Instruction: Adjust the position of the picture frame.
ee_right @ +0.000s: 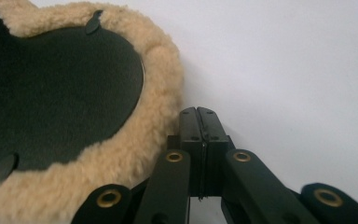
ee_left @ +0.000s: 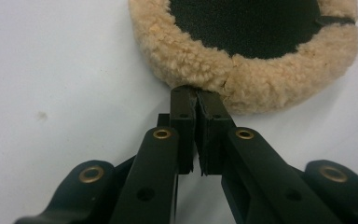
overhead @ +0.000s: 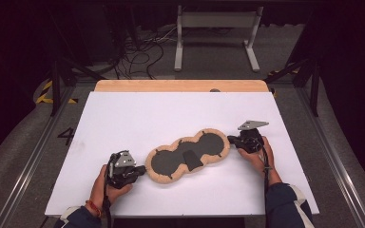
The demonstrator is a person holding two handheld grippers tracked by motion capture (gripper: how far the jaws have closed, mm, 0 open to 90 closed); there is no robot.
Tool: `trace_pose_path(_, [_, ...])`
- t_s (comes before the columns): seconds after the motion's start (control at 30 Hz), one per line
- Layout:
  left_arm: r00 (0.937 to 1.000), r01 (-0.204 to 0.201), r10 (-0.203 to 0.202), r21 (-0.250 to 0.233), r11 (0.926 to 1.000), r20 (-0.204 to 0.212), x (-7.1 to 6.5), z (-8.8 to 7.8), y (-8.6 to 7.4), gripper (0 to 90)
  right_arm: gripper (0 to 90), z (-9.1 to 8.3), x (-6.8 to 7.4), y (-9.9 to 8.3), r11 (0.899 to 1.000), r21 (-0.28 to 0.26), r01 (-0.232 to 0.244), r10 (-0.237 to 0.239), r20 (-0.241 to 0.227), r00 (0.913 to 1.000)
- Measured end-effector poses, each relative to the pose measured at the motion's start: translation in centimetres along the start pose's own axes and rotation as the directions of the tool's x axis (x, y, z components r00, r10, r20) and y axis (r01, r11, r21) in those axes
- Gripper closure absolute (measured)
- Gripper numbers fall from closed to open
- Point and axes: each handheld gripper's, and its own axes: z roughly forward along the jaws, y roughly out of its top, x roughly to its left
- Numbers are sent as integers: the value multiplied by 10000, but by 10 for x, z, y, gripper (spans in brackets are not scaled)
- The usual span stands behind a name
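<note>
— Position of the fleece-rimmed pad (overhead: 188,156)?
— Flat on the white table (overhead: 138,114), between both grippers.
— Left gripper (ee_left: 195,95)?
— Jaws pressed together, tips touching the fleece edge.
— Right gripper (ee_right: 198,113)?
— Jaws pressed together, empty, just beside the fleece.

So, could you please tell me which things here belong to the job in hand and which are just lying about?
In the job:
- fleece-edged pad
- left tongs, shut at its rim
- right tongs, shut beside its other end

Lying about:
- white table sheet
- metal frame and cables on the floor
</note>
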Motion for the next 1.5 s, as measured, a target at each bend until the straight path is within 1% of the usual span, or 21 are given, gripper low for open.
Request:
trace_pose_path(0.03, [10000,-71,71,-3,10000,29,2,1,1,864,900,1,0,1,10000,-10,68,-68,5,10000])
trace_pose_path(0.13, [10000,24,-24,-31,10000,51,3,1,1,865,900,2,1,3,9998,49,189,-189,12,9998])
trace_pose_path(0.17, [9997,-258,258,69,9996,-10,5,1,3,864,900,2,0,3,9995,142,291,-291,-16,9996])
trace_pose_path(0.33, [9995,-247,249,57,9997,-194,7,3,5,862,900,2,-1,3,9996,76,283,-282,-77,9996])
trace_pose_path(0.5, [9998,-169,169,4,9999,-118,13,5,7,867,900,1,0,3,9982,137,580,-577,-229,9981])
trace_pose_path(0.63, [9993,-325,326,60,9995,-175,14,5,8,876,900,-2,0,1,9979,156,625,-618,-447,9971])
trace_pose_path(0.73, [9996,-239,241,82,9997,-154,15,6,8,879,900,-6,-1,-3,9966,63,821,-815,-659,9945])
trace_pose_path(0.8, [9996,-248,249,109,9996,-106,16,6,9,882,900,-11,1,-5,9927,109,1197,-1188,-646,9908])
trace_pose_path(0.87, [10000,-83,83,14,10000,-4,19,7,10,887,900,-16,2,-8,9906,102,1363,-1350,-835,9873])
trace_pose_path(0.9, [9999,-142,142,-19,9999,34,21,8,10,887,900,-19,2,-9,9903,0,1390,-1384,-957,9857])
trace_pose_path(0.97, [9999,-140,140,-19,9999,57,22,8,10,885,900,-20,3,-8,9910,29,1340,-1332,-917,9868])
trace_pose_path(1.03, [9999,-159,159,4,9999,1,21,8,11,884,900,-18,7,-4,9912,241,1305,-1293,-441,9906])
trace_pose_path(1.1, [9998,-120,121,21,9999,-154,19,8,11,882,900,-13,7,-2,9945,379,977,-976,-43,9952])
trace_pose_path(1.13, [9998,-120,121,21,9999,-154,19,8,11,881,900,-13,7,-2,9945,379,977,-976,-43,9952])
trace_pose_path(1.2, [9987,-322,327,144,9994,-400,15,7,11,873,900,-2,5,1,9980,245,587,-595,361,9976])
trace_pose_path(1.23, [9985,-384,390,160,9991,-384,13,6,10,869,900,0,5,3,9985,219,496,-505,403,9979])
trace_pose_path(1.3, [9995,-311,313,186,9993,-96,9,1,6,862,900,4,5,6,9984,199,537,-550,689,9961])
trace_pose_path(1.33, [9998,-200,199,156,9997,77,8,0,3,862,895,6,4,6,9990,91,433,-438,596,9973])
trace_pose_path(1.37, [9998,-200,199,156,9997,77,8,0,3,856,895,6,4,6,9990,91,433,-438,596,9973])
trace_pose_path(1.4, [9997,-189,187,104,9998,182,5,-1,2,850,900,9,2,8,9996,-51,276,-274,449,9986])
trace_pose_path(1.5, [9998,-216,216,198,9996,-12,0,0,3,854,900,11,1,9,9994,-103,342,-339,344,9988])
